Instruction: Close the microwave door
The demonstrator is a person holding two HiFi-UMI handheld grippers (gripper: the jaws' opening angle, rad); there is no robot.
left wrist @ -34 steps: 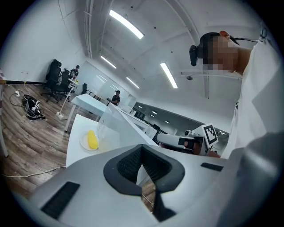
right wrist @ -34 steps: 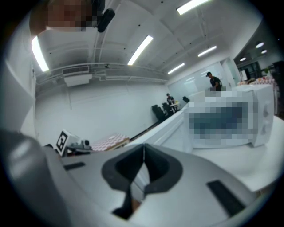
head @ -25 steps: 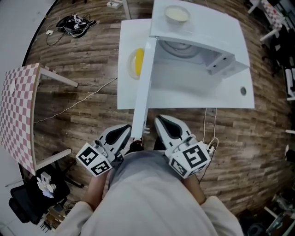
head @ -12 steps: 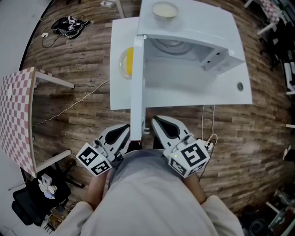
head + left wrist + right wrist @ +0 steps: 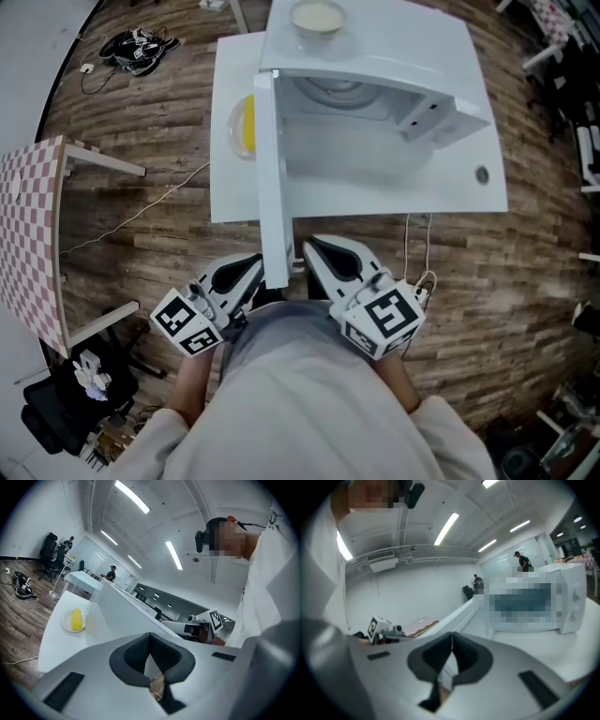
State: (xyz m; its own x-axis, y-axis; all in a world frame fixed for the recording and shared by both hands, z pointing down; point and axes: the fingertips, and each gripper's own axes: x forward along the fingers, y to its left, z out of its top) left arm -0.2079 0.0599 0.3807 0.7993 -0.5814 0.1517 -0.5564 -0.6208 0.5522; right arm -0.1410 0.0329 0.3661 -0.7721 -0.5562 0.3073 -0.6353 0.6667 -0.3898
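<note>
Microwave door (image 5: 270, 169), white, hangs open, its end between left gripper (image 5: 254, 266) and right gripper (image 5: 313, 246), each pinched together, empty.

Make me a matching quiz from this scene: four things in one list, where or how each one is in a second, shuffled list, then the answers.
1. microwave door
2. bowl
3. plate
4. checkered table

A. on top of the microwave
B. pink and white, far left
C. swung open toward the person
D. on the white table, left of the door

Pairs: 1-C, 2-A, 3-D, 4-B
</note>
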